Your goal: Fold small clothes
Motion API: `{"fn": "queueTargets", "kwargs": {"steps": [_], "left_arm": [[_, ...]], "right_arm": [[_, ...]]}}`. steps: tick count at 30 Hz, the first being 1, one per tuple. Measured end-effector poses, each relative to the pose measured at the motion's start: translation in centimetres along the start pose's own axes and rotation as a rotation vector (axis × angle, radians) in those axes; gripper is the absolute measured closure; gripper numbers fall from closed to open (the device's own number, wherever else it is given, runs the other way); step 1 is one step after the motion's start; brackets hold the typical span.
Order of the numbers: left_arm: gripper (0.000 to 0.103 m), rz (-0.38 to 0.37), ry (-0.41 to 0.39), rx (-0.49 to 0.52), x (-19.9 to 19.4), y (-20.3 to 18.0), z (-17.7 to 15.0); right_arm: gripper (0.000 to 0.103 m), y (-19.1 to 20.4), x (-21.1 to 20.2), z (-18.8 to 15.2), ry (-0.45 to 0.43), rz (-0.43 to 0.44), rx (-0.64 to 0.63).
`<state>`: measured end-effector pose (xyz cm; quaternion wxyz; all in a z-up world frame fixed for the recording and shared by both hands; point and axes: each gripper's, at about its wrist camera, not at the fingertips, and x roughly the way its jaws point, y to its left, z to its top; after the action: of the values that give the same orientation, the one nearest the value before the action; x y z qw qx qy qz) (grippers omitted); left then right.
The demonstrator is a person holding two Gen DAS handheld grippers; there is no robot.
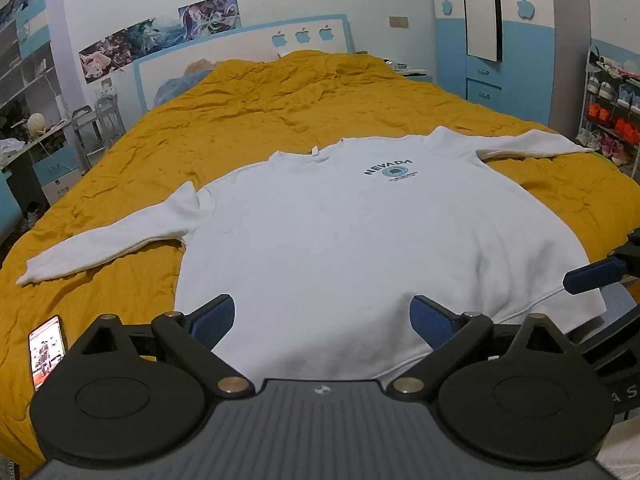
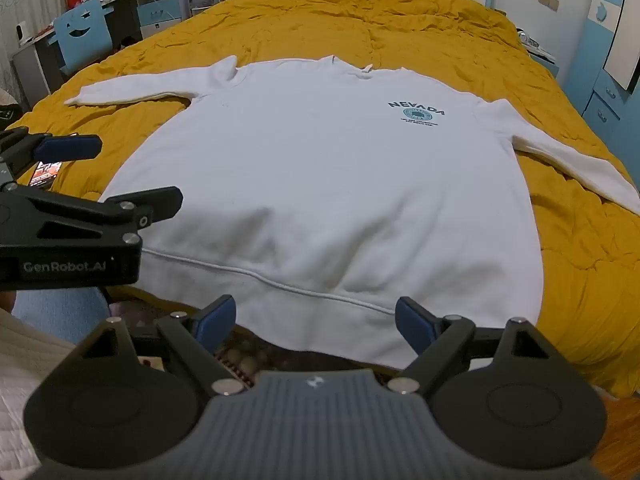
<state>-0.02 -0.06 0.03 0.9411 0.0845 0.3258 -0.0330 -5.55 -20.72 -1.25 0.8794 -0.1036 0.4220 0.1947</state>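
Note:
A white long-sleeved sweatshirt [image 1: 360, 232] with a "NEVADA" print lies flat, front up, on the yellow bedspread [image 1: 240, 120], both sleeves spread out sideways. It also shows in the right wrist view [image 2: 320, 168]. My left gripper [image 1: 322, 320] is open and empty, just above the hem at the near edge. My right gripper [image 2: 316, 324] is open and empty above the hem band, further right along it. One blue fingertip [image 1: 592, 276] of the right gripper shows at the right edge of the left wrist view.
A phone [image 1: 46, 350] with a lit screen lies on the bedspread left of the hem; it also shows in the right wrist view [image 2: 44, 172]. A desk and chairs [image 1: 48, 136] stand left of the bed, a blue wardrobe [image 1: 512, 40] and shoe rack [image 1: 612, 108] to the right.

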Motion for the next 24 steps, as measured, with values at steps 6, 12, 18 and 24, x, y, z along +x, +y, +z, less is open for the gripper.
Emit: {"fn": "queueTargets", "kwargs": {"steps": [6,12,18,24], "left_arm": [[0.0,0.0,0.001,-0.004,-0.03,0.0,0.02],[0.0,-0.001,0.001,-0.007,-0.02,0.06,0.02],[0.0,-0.002,0.001,-0.007,-0.01,0.06,0.01],[0.0,-0.003,0.002,-0.007,0.0,0.07,0.01]], "right_arm": [[0.02,0.05,0.02,-0.02,0.001,-0.001,0.0],[0.02,0.12,0.04,-0.04,0.001,-0.002,-0.001],[0.02,0.18,0.07,-0.06,0.001,-0.002,-0.002],[0.02,0.21,0.1,-0.09,0.002,-0.003,-0.002]]}}
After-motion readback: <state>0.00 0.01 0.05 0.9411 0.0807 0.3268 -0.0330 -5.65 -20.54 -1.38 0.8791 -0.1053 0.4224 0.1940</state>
